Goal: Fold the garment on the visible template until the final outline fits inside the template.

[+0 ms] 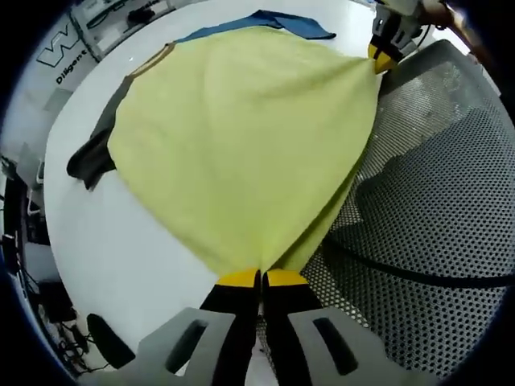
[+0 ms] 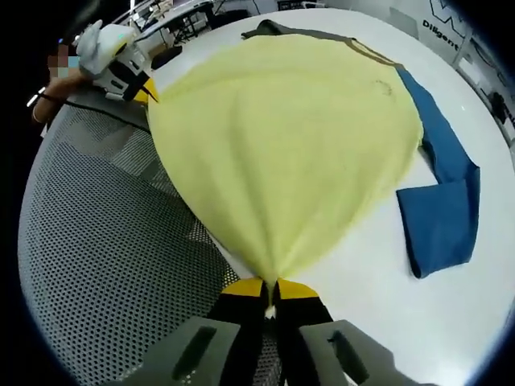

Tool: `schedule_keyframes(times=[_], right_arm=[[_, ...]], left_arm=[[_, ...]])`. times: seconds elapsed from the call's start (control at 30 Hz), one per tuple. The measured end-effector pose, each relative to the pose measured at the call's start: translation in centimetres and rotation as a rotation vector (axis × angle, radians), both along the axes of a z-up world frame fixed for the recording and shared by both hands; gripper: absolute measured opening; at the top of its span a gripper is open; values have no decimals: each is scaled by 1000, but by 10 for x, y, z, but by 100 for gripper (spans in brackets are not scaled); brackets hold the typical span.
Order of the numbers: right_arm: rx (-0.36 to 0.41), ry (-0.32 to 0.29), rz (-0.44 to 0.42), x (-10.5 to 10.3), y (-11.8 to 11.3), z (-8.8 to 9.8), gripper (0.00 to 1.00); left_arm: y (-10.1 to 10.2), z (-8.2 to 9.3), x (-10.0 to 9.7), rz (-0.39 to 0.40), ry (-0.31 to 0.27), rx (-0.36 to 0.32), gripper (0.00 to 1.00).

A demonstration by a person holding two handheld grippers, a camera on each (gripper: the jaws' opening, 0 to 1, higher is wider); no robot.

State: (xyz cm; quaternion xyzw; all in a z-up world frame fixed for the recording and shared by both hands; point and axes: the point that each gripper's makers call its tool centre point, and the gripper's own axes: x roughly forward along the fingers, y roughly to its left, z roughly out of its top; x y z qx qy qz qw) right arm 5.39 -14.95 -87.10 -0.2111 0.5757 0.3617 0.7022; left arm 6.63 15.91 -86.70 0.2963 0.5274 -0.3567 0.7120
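I see the garment (image 1: 241, 137) spread across the white table (image 1: 137, 249): a yellow-bodied shirt with one dark grey sleeve (image 1: 96, 149) and one blue sleeve (image 2: 442, 193). In the left gripper view the grey sleeve trails off the body toward the left, and the blue sleeve shows as a strip at the far top edge. In the right gripper view the blue sleeve lies flat on the table to the right of the body, bent at the elbow, and the collar sits at the far end.

My left gripper (image 1: 261, 277) has its yellow-tipped jaws pressed together on a corner of the yellow hem, and the cloth fans out from that pinch. My right gripper (image 2: 269, 288) is clamped on the other hem corner the same way, with the fabric gathered to a point between its tips. Each gripper also shows in the other's view, at the far side of the hem, yellow tip against the cloth.

The hem edge I hold hangs at the table's border, above a grey perforated mesh surface (image 2: 105, 241), with a dark cable (image 1: 418, 273) running over it. I cannot pick out any template outline on the table. Dark lettering (image 1: 68, 56) marks a panel beyond the table's far rim.
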Motion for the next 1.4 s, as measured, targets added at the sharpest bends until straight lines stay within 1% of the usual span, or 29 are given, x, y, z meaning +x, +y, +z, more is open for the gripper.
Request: schedule_keyframes(times=[0.3, 0.33, 0.37, 0.4, 0.43, 0.47, 0.53, 0.57, 0.63, 0.7, 0.73, 0.8, 0.83, 0.9, 0.93, 1.0, 1.07, 1.1, 1.17, 1.2, 1.23, 1.27, 1.3, 1.33, 1.4], right_arm=[[1, 19, -24, 0, -1, 0, 0], [6, 17, -32, 0, -2, 1, 0], [10, 16, -35, 0, -2, 2, 1], [27, 3, -54, 3, -1, 4, 2], [37, -3, -70, 4, -1, 5, 4], [76, -11, -95, 6, 2, 8, 7], [125, -18, -141, 10, 5, 13, 11], [150, -28, -170, 13, 5, 17, 13], [175, -38, -196, 17, 4, 22, 18], [177, -41, -209, 19, 2, 25, 22], [171, -29, -220, 18, -1, 28, 23], [154, -24, -202, 15, -5, 31, 25], [140, -14, -181, 11, -8, 33, 25], [140, -15, -177, 10, -9, 36, 26], [142, -19, -178, 11, -10, 37, 26], [169, -34, -200, 16, -10, 43, 27], [190, -43, -220, 19, -8, 46, 31], [192, -48, -222, 20, -8, 47, 33], [212, -79, -239, 26, -7, 51, 37], [234, -94, -252, 29, -5, 53, 39], [275, -119, -285, 35, -2, 59, 41], [281, -123, -289, 35, -2, 60, 44], [303, -132, -309, 38, -1, 63, 48], [326, -143, -336, 42, -1, 66, 55], [354, -174, -360, 49, -1, 72, 67]], left_arm=[[1, 0, 0, 61, 3, -28, 2], [-1, 1, 1, 87, -3, -58, 6], [-5, 3, 1, 154, -2, -107, 11], [-8, 4, -1, 176, 16, -146, 17], [-14, 9, 1, 211, 15, -210, 25], [-17, 12, 2, 245, 14, -242, 30], [-18, 16, 6, 266, -3, -269, 33], [-17, 19, 7, 261, -14, -270, 34], [-15, 21, 7, 275, -14, -269, 40], [-12, 23, 6, 281, -7, -268, 44], [-10, 24, 4, 283, 0, -267, 45], [-6, 26, 1, 288, 3, -261, 45], [-2, 27, 1, 292, -1, -258, 47], [2, 29, 1, 304, -7, -265, 49], [2, 31, 2, 324, -10, -281, 49], [6, 34, 8, 370, -15, -306, 48], [12, 36, 13, 386, -26, -299, 49], [16, 37, 17, 404, -42, -295, 49], [23, 41, 28, 438, -76, -295, 50], [26, 43, 34, 460, -96, -305, 50], [27, 45, 39, 478, -112, -318, 51], [30, 47, 45, 503, -124, -336, 52], [32, 49, 50, 524, -136, -355, 53], [34, 50, 53, 541, -136, -368, 54], [37, 54, 61, 564, -166, -386, 56]])
